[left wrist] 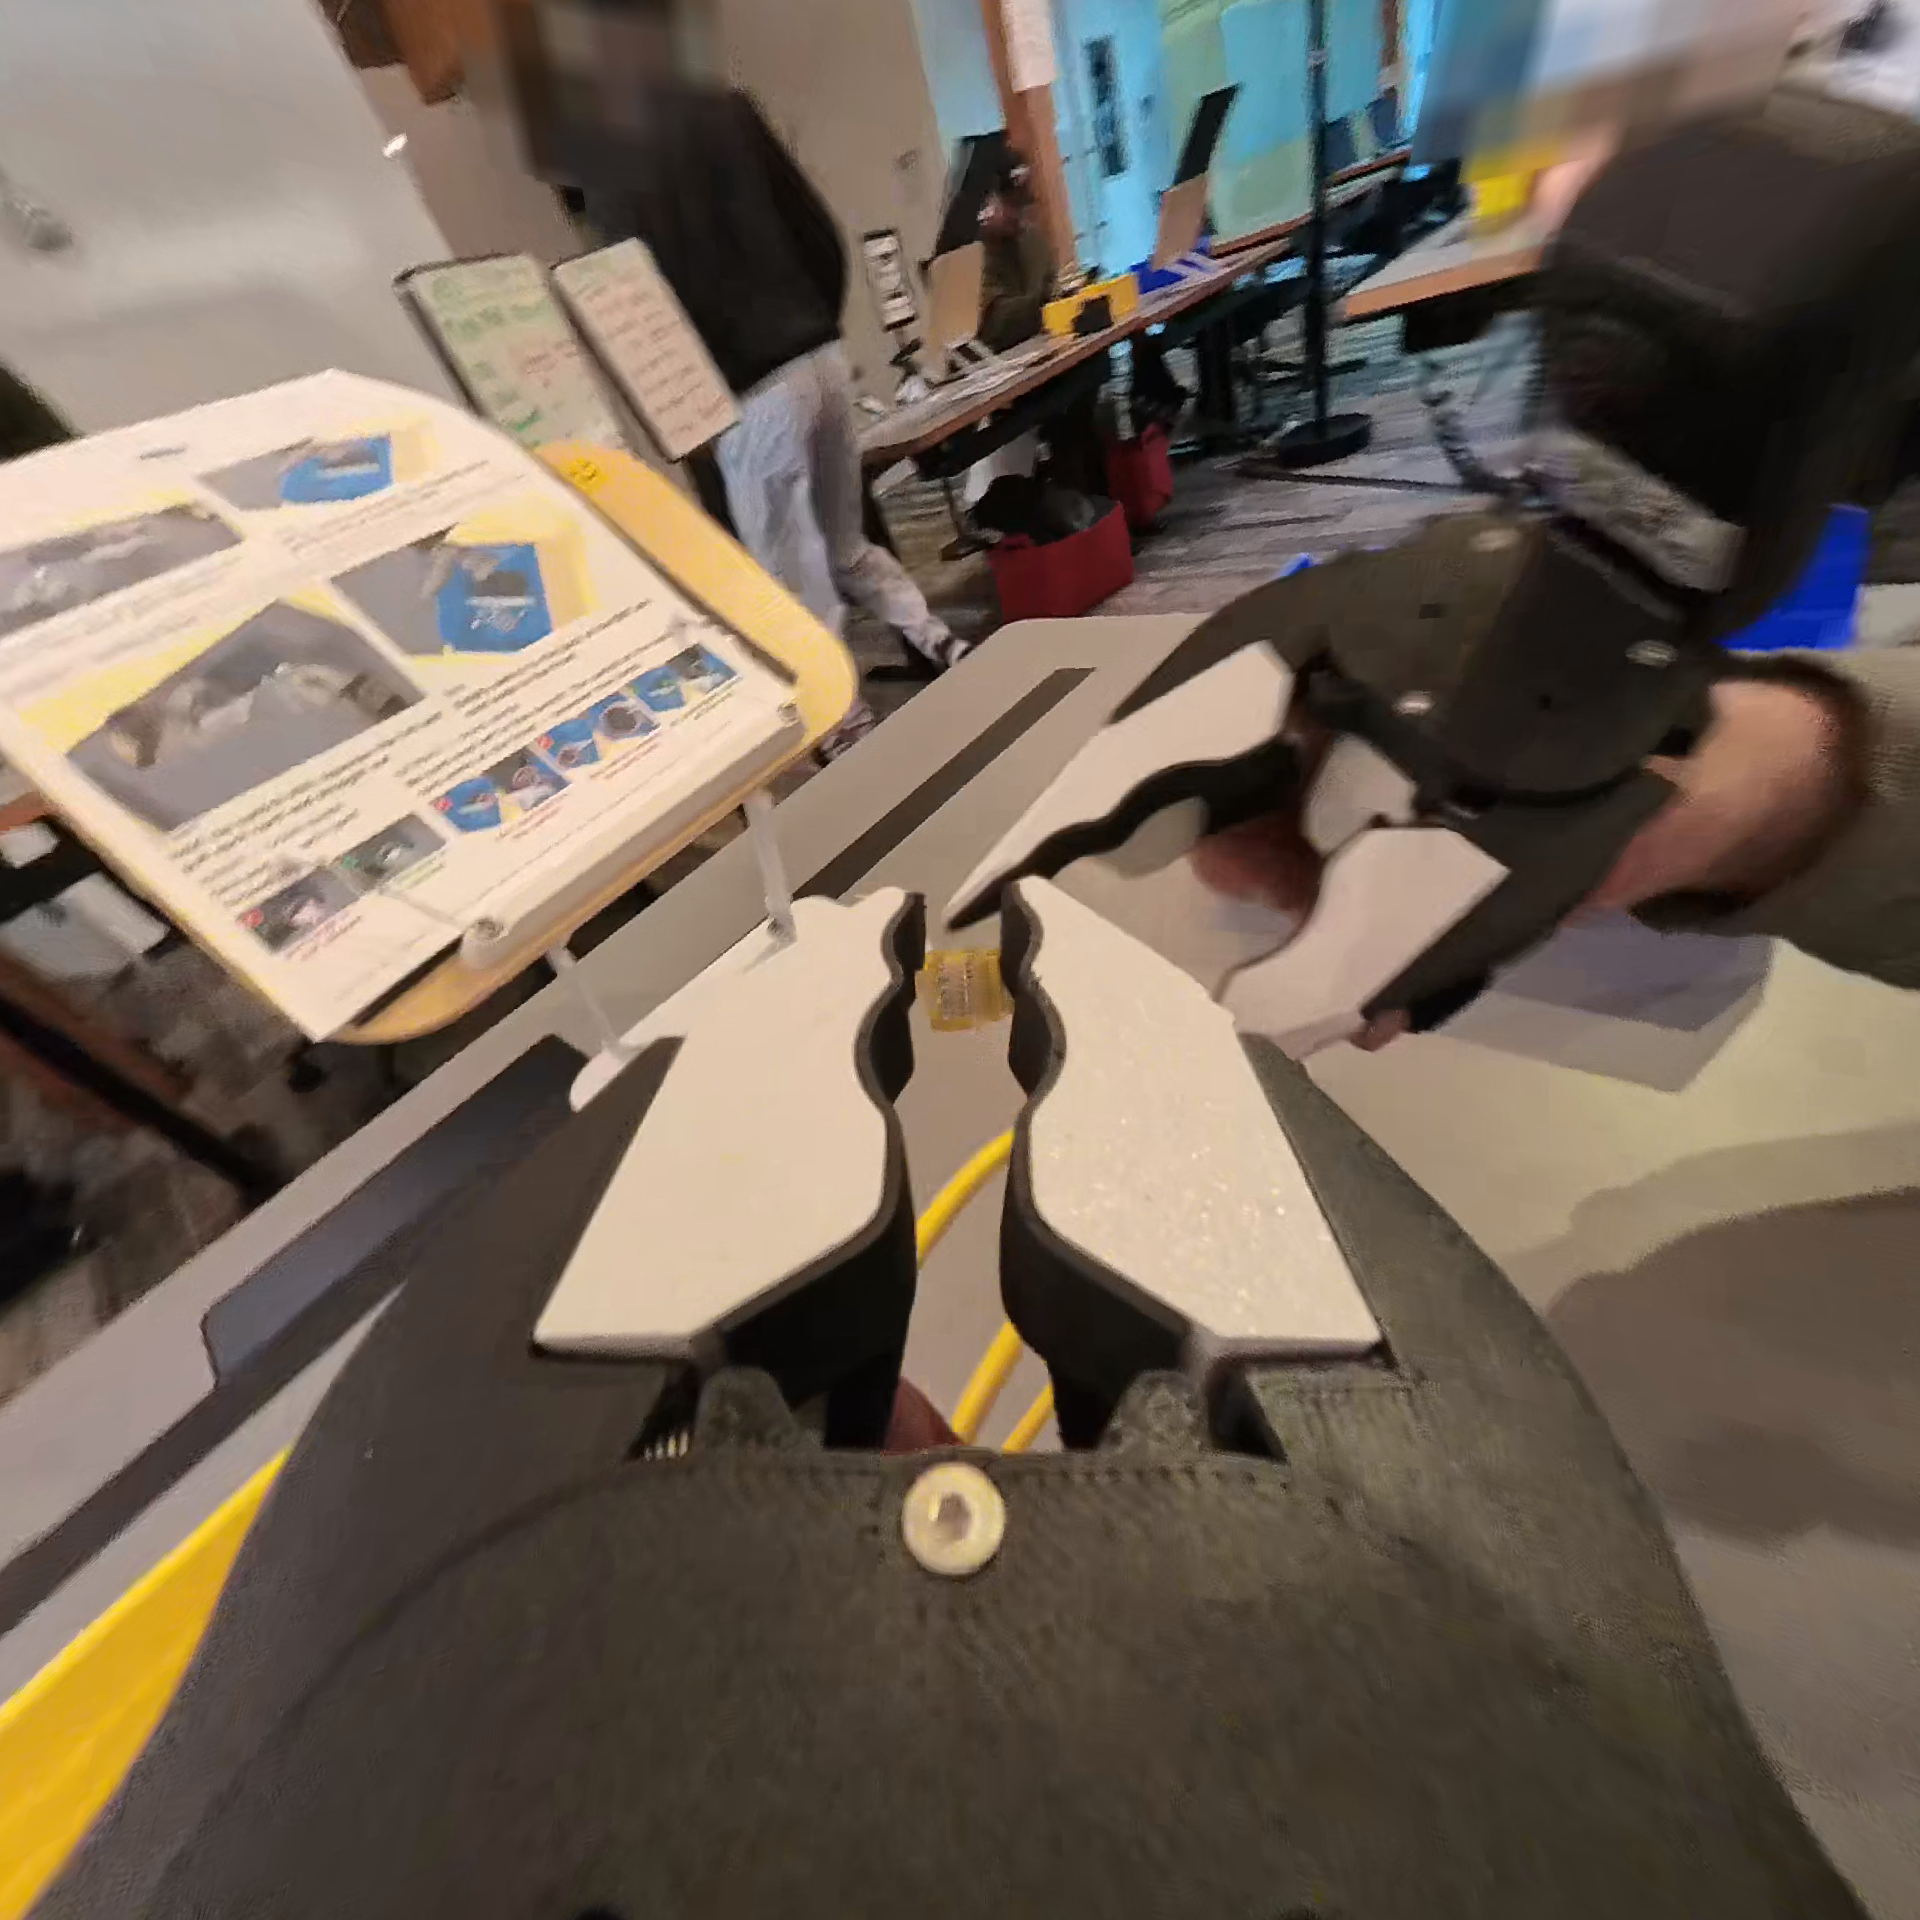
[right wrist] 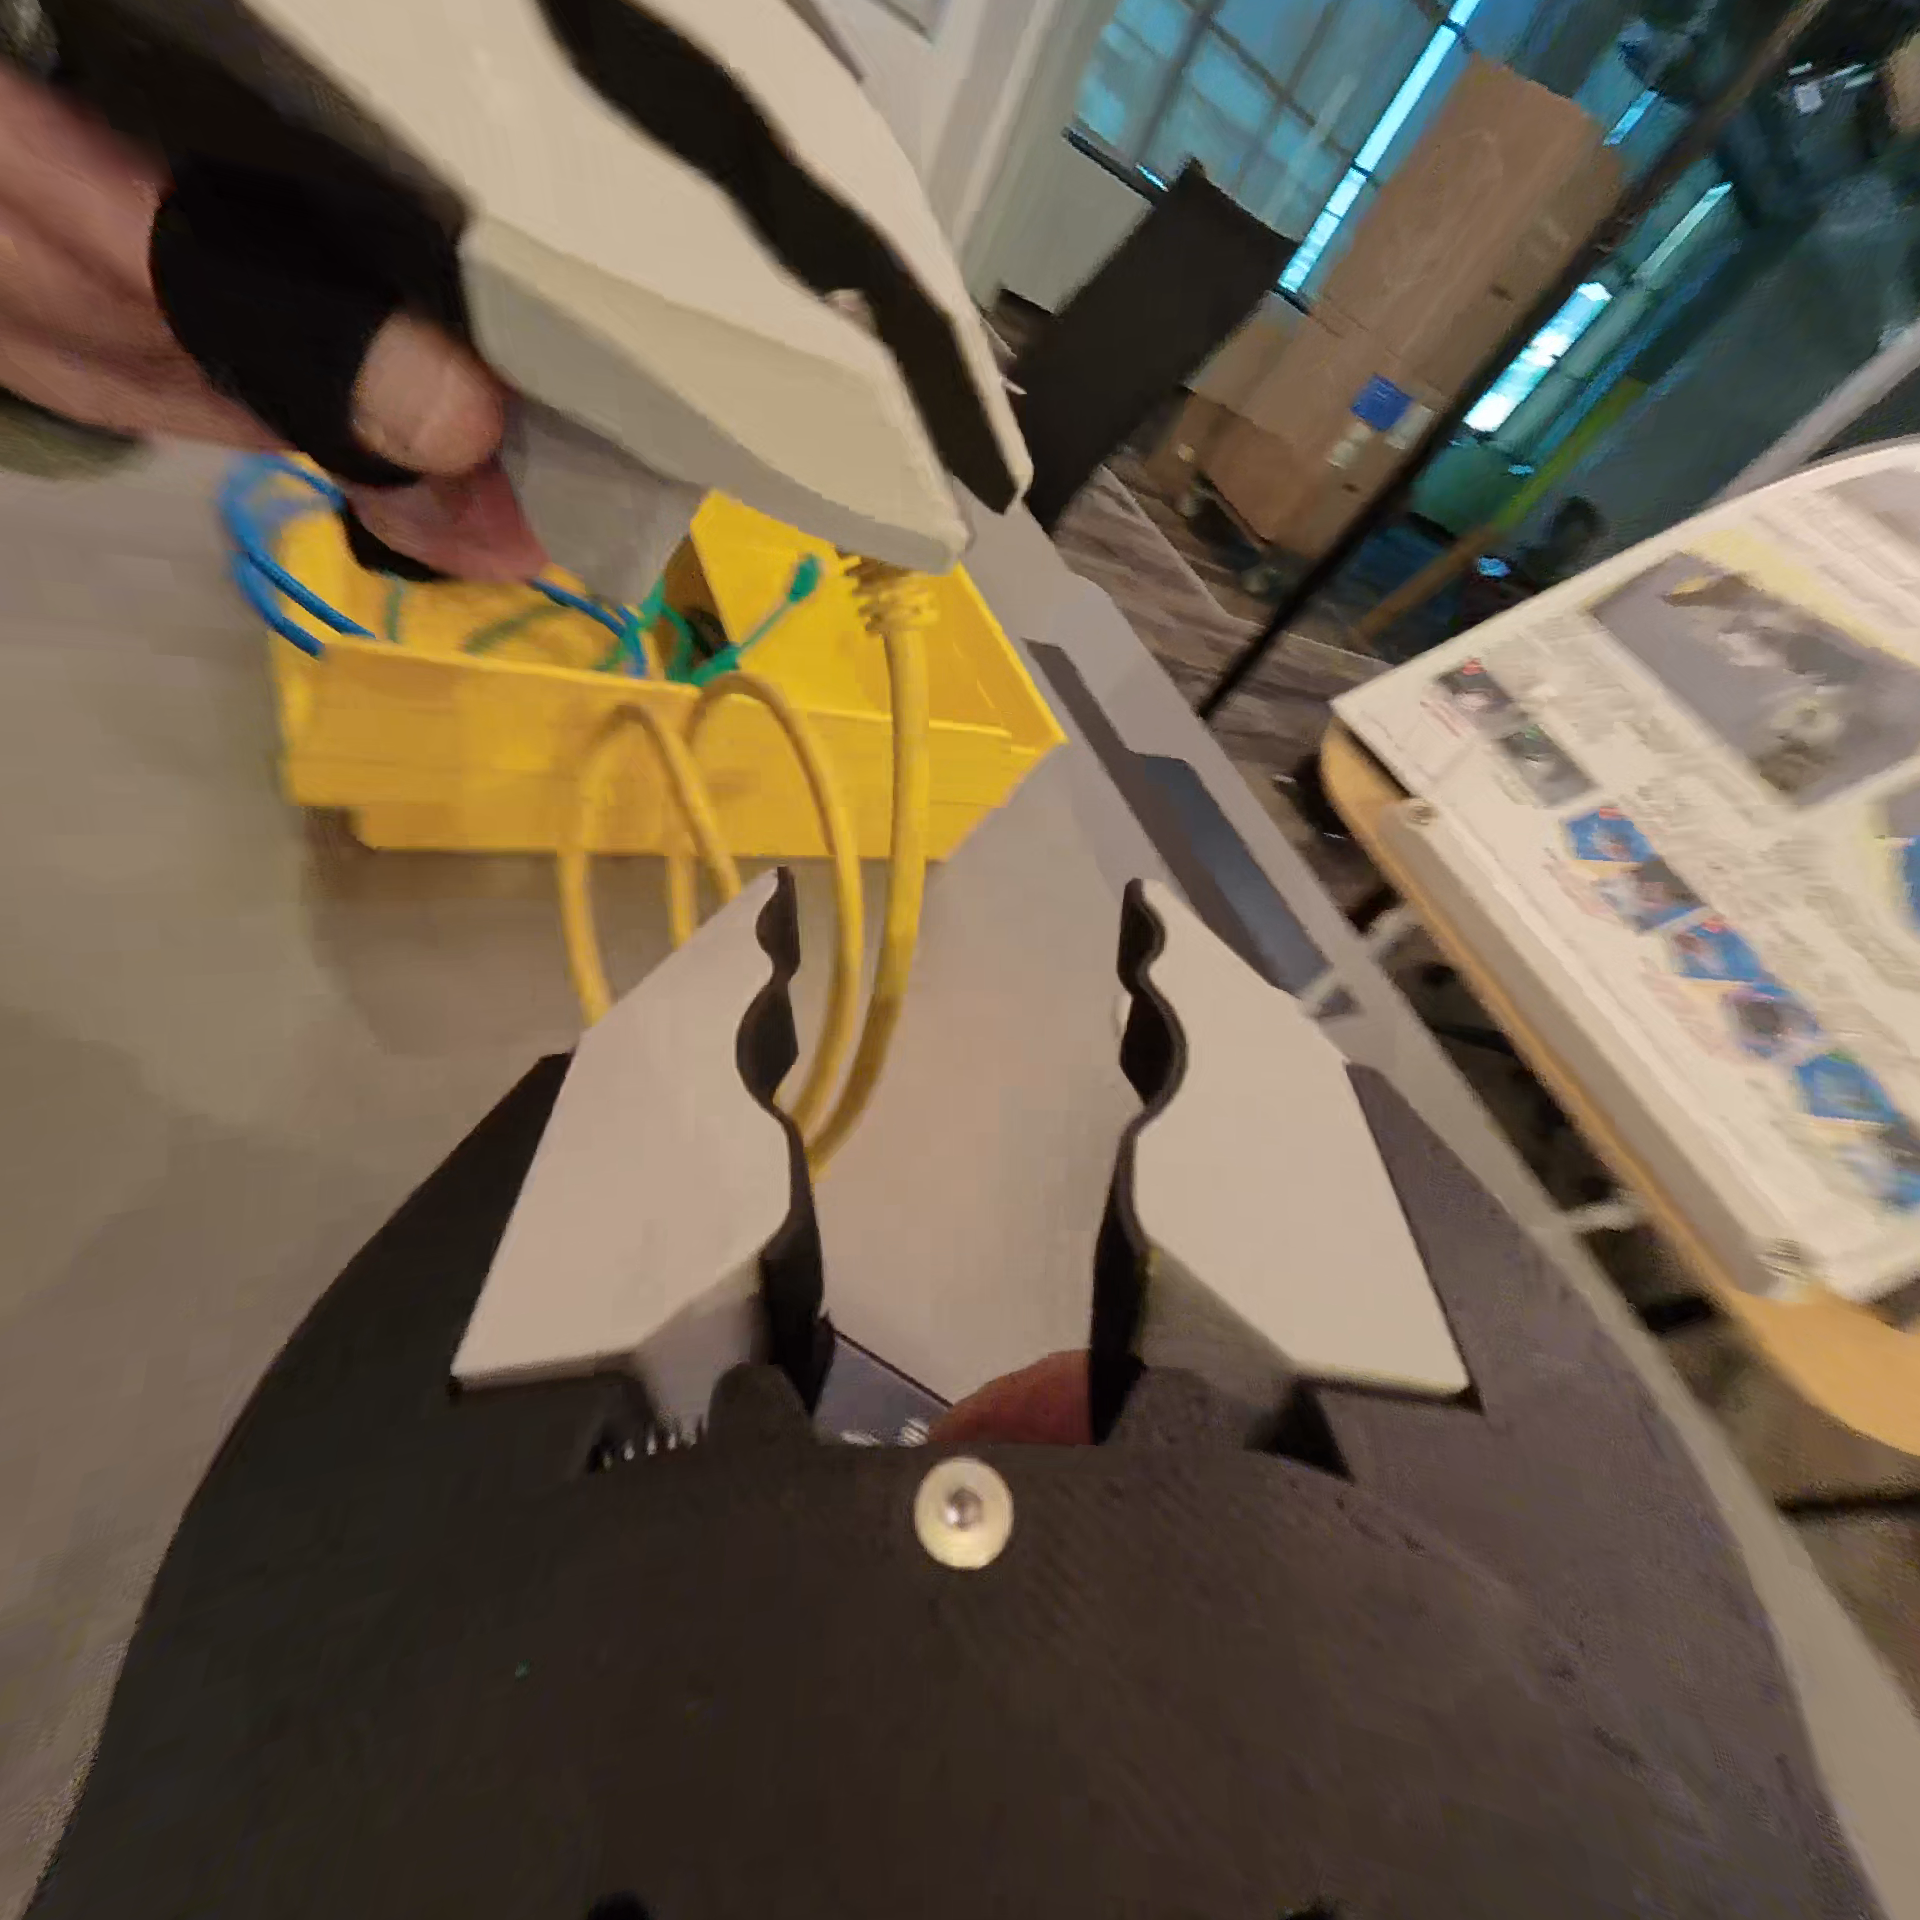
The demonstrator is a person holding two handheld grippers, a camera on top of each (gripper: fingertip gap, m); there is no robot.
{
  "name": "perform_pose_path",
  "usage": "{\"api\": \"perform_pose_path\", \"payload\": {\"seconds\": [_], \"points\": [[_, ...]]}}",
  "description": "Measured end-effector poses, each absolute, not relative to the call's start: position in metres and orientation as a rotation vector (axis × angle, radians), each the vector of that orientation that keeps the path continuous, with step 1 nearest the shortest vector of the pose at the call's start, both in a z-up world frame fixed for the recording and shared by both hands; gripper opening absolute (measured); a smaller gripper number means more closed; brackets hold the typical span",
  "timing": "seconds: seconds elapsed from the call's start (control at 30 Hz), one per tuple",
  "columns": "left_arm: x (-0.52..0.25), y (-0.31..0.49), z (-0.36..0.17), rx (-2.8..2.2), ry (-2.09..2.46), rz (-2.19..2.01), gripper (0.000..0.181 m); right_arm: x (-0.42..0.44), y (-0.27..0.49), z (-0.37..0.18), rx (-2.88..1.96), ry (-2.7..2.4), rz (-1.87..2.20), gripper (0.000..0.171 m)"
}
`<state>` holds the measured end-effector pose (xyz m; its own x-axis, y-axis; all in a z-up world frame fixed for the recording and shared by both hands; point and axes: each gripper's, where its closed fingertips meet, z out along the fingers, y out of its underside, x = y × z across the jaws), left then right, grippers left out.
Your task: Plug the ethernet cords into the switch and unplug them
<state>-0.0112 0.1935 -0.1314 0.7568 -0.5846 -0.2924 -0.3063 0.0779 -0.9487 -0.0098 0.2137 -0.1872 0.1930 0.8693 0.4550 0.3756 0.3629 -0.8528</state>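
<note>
Spreading across both views is the grey table [right wrist: 156,935], with a yellow bin [right wrist: 644,748] sitting toward its far side and an instruction sheet [left wrist: 343,665] propped on a stand off the table's far left edge. No switch shows in either view, so the step in hand looks like fetching a cord rather than plugging — the task seems to be at its start or between cords.

In the left wrist view the left gripper [left wrist: 961,977] is closed down narrow on the clear plug [left wrist: 963,992] of a yellow ethernet cord [right wrist: 904,831], pinching it near the fingertips; the cord trails back toward the camera between the fingers. In the right wrist view that same cord hangs from the left gripper, above the bin, and loops down over the bin's near wall onto the table. The right gripper [right wrist: 951,935] is spread wide and holds nothing, hovering just right of the plug in the left wrist view.

Blue cords [right wrist: 270,582] and green cords [right wrist: 675,644] lie tangled inside the bin.

The next move probably calls for lifting the yellow cord clear of the tangle and turning the plug so its latch faces the correct way — perhaps with the right gripper steadying the cable behind the boot. The plug is small, translucent and hard; the cord is springy and holds its coils.
</note>
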Motion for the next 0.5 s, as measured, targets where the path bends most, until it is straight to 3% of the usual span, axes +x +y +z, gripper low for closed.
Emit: {"api": "perform_pose_path", "payload": {"seconds": [0.2,0.3,0.5], "points": [[-0.012,0.206,-0.141,-1.643,0.604,-0.237,0.012,-0.01,0.208,-0.161,-1.047,-1.38,0.0,0.036],[-0.005,0.205,-0.141,-1.672,0.576,-0.237,0.012,-0.018,0.209,-0.163,-1.069,-1.375,-0.036,0.007],[-0.002,0.203,-0.138,-1.678,0.55,-0.316,0.009,-0.018,0.208,-0.162,-1.139,-1.345,0.133,0.005]]}}
